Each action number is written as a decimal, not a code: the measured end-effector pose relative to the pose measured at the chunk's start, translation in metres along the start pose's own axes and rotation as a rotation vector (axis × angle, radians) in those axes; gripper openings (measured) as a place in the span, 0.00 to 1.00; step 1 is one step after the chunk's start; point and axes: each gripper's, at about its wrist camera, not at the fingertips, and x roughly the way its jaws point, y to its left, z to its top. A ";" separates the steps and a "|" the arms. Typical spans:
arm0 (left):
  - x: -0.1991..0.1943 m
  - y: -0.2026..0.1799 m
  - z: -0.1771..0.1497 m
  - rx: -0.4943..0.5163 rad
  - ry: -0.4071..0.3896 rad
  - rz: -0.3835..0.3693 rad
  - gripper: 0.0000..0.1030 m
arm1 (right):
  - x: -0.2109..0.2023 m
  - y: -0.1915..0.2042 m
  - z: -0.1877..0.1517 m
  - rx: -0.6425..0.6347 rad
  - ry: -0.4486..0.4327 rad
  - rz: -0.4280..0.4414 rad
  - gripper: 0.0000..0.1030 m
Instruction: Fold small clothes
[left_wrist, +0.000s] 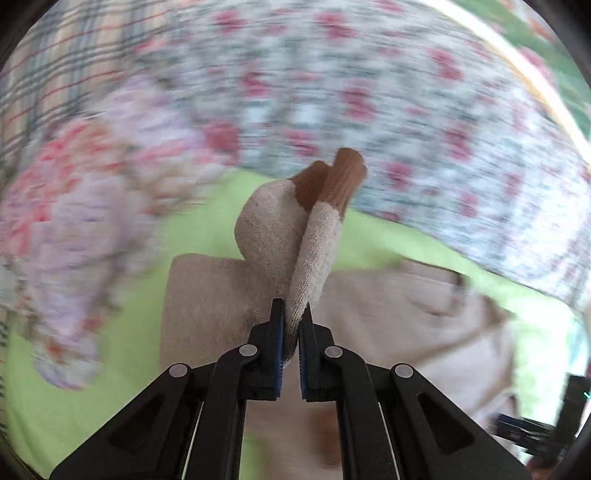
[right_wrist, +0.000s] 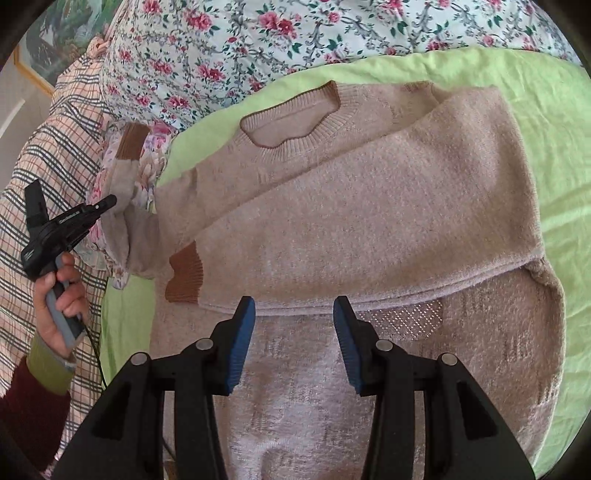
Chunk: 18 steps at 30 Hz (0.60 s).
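A small beige knit sweater (right_wrist: 369, 229) with brown cuffs lies on a lime-green sheet (right_wrist: 546, 110), one sleeve folded across its chest. My left gripper (left_wrist: 291, 314) is shut on the other sleeve (left_wrist: 310, 251), lifted off the sheet, its brown cuff (left_wrist: 340, 184) pointing away. In the right wrist view the same left gripper (right_wrist: 107, 203) sits at the far left, held by a hand (right_wrist: 62, 295), pinching that sleeve (right_wrist: 123, 184). My right gripper (right_wrist: 293, 314) hovers over the sweater's lower body, jaws apart, nothing between them.
A floral bedcover (right_wrist: 258, 37) lies behind the sheet and a plaid cloth (right_wrist: 48, 147) to its left. A small floral garment (left_wrist: 74, 240) lies beside the sweater on the left. The left wrist view is motion-blurred.
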 end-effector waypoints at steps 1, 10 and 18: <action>0.006 -0.022 -0.005 0.022 0.014 -0.035 0.05 | -0.002 -0.004 -0.002 0.015 -0.005 -0.007 0.44; 0.084 -0.149 -0.086 0.235 0.185 -0.119 0.05 | -0.012 -0.035 -0.002 0.096 -0.049 -0.062 0.44; 0.065 -0.126 -0.111 0.201 0.231 -0.130 0.55 | 0.007 -0.030 0.028 0.108 -0.090 -0.002 0.44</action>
